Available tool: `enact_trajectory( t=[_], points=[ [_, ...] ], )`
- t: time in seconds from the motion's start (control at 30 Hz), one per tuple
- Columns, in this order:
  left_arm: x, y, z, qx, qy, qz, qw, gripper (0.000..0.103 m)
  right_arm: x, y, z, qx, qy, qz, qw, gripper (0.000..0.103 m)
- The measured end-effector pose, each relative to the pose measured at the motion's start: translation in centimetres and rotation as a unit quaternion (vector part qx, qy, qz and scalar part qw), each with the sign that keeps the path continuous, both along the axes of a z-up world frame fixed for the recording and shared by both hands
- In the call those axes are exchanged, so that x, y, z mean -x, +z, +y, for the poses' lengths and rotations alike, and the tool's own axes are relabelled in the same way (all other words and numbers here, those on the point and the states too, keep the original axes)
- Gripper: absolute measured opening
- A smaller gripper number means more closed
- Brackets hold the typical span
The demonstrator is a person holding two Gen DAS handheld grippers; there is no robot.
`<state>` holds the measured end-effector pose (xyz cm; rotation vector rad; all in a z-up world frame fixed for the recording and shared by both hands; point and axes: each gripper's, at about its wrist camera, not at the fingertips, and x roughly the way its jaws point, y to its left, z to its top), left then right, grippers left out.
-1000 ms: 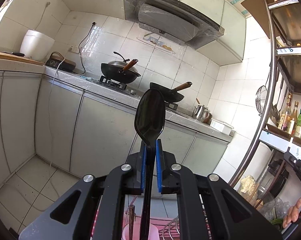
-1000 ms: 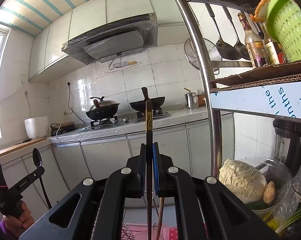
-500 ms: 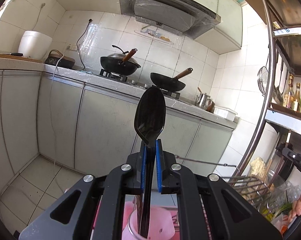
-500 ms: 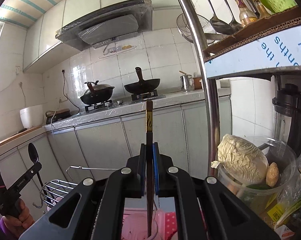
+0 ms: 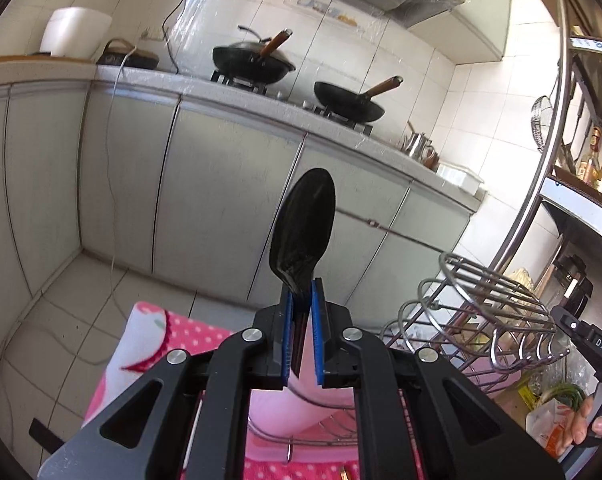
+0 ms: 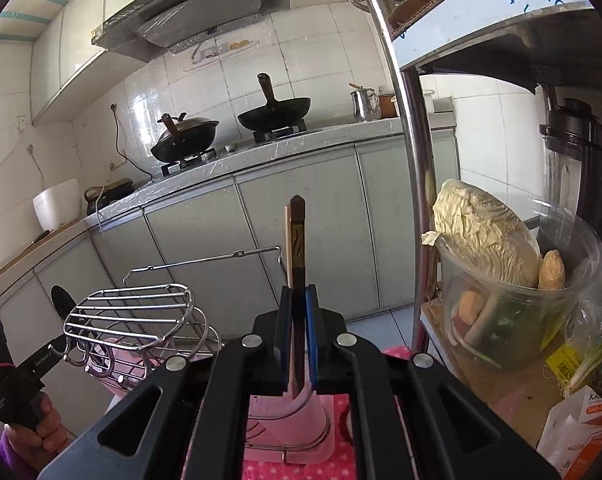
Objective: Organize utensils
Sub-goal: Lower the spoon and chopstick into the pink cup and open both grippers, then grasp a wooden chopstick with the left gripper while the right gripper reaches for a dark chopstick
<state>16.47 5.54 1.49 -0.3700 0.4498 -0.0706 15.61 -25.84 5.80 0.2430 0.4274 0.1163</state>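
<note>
- Between the blue pads (image 5: 287, 320) of the left gripper (image 5: 301, 300) sat the thin neck of a black spoon (image 5: 303, 226). The pads were squeezed tight on it.
- The bowl of the spoon stuck up past the fingertips and leaned a little to the right.
- The handle of the spoon ran down between the pads toward a pink cup (image 5: 297, 404) just below the gripper. I could not tell if the handle touched the cup.
- In the right gripper (image 6: 299, 304), the blue pads (image 6: 311, 312) were shut tight on a pair of dark chopsticks (image 6: 297, 240).
- The chopsticks stood almost straight up. Their top ends poked out above the fingertips, and one had a gold mark on it.
- The bottom ends of the chopsticks went down into the same pink cup (image 6: 289, 420), seen under this gripper.
- The pink cup sat in a wire holder at the front of a shiny metal dish rack (image 5: 481, 312).
- The rack stood on a pink cloth with white dots (image 5: 173, 340).
- A hand (image 6: 37, 436) held the left gripper's handle at the far left of the right view.
- Beside the right gripper, a clear tub (image 6: 513, 312) held a pale cabbage (image 6: 485, 236).
- Far behind, two black woks (image 5: 253, 62) sat on the stove, on a long counter with grey cupboard doors (image 5: 221, 200) under it.
</note>
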Motion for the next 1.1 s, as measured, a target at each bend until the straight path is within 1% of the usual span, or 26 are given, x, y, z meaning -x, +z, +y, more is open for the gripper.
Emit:
enact_trajectory(
  t=[0.07, 0.17, 0.27, 0.3, 0.33, 0.37, 0.4, 0.43, 0.5, 0.57, 0.67, 0.73, 0.97, 1.1],
  points=[
    [-0.3, -0.3, 0.0, 0.005, -0.006, 0.016, 0.9998, 0.008, -0.1, 0.1, 0.0, -0.001, 0.001, 0.007, 1.0, 0.006],
    [-0.6, -0.2, 0.0, 0.011, -0.007, 0.026, 0.9996, 0.008, -0.6, 0.0, 0.2, -0.004, 0.01, 0.028, 1.0, 0.007],
    [-1.2, -0.1, 0.3, 0.032, -0.01, 0.038, 0.9987, 0.01, -1.1, 0.0, 0.4, 0.0, 0.012, 0.041, 0.999, 0.007],
    [-1.3, -0.1, 0.4, 0.037, -0.009, 0.042, 0.9984, 0.013, -1.4, 0.0, 0.4, 0.0, 0.014, 0.047, 0.999, 0.007],
    [-1.4, 0.0, 0.5, 0.04, -0.005, 0.048, 0.998, 0.016, -1.6, -0.1, 0.4, -0.001, 0.015, 0.05, 0.999, 0.01],
    [-1.5, 0.0, 0.6, 0.043, -0.004, 0.051, 0.9978, 0.022, -1.8, -0.2, 0.4, -0.001, 0.018, 0.056, 0.998, 0.012],
    [-1.6, 0.0, 0.7, 0.045, -0.005, 0.056, 0.9974, 0.03, -1.9, -0.3, 0.5, -0.001, 0.019, 0.061, 0.998, 0.019],
    [-1.6, 0.0, 0.7, 0.045, -0.005, 0.059, 0.9973, 0.033, -2.1, -0.5, 0.4, -0.004, 0.02, 0.066, 0.998, 0.033],
    [-1.5, 0.0, 0.8, 0.041, -0.008, 0.06, 0.9973, 0.037, -2.1, -0.9, 0.3, -0.016, 0.022, 0.071, 0.997, 0.044],
    [-1.3, 0.1, 0.9, 0.039, -0.007, 0.06, 0.9974, 0.038, -2.0, -1.1, 0.2, -0.024, 0.026, 0.071, 0.997, 0.044],
    [-0.8, 0.3, 1.1, 0.043, -0.008, 0.065, 0.9969, 0.039, -1.6, -1.1, 0.4, -0.023, 0.03, 0.076, 0.996, 0.045],
    [-0.1, 0.6, 1.1, 0.039, -0.008, 0.066, 0.997, 0.039, -0.9, -1.0, 0.4, -0.029, 0.033, 0.075, 0.996, 0.045],
    [3.2, 1.3, 0.9, 0.028, -0.021, 0.077, 0.9965, 0.039, 3.1, -0.6, 0.8, -0.031, 0.041, 0.074, 0.996, 0.045],
    [5.3, 0.5, 0.1, 0.013, -0.039, 0.098, 0.9944, 0.039, 5.6, -1.9, 1.8, -0.037, 0.062, 0.095, 0.993, 0.045]
  ],
)
